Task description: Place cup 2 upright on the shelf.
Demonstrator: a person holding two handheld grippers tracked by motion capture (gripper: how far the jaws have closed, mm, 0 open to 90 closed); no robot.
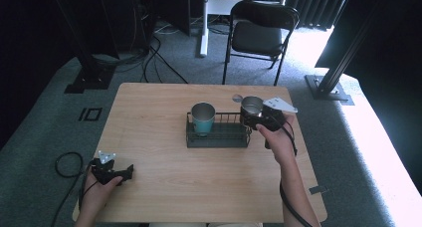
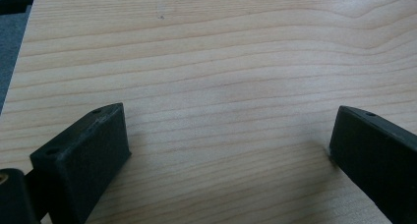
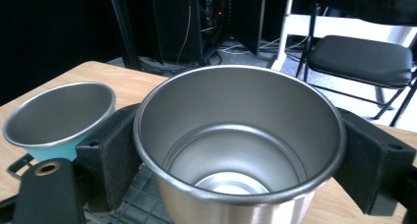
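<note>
No brand, label or writing can be read on any item. A steel cup is clamped between the fingers of the right gripper, one finger pressed against each side of its wall just below the rim. The cup is held upright with its mouth open to the top, and its bare metal inside is seen in the right gripper view. In the high view the cup is seen at the right end of a dark wire rack that is set near the middle of the worktop; whether the cup is resting in the rack or is held just above it cannot be told. A teal cup with a steel lining is stood upright in the left part of the rack, near the steel cup but apart from it. The left gripper is held low over the near left corner of the worktop, well apart from the rack. Its fingers are spread wide, and bare wood is seen between them, with nothing gripped.
</note>
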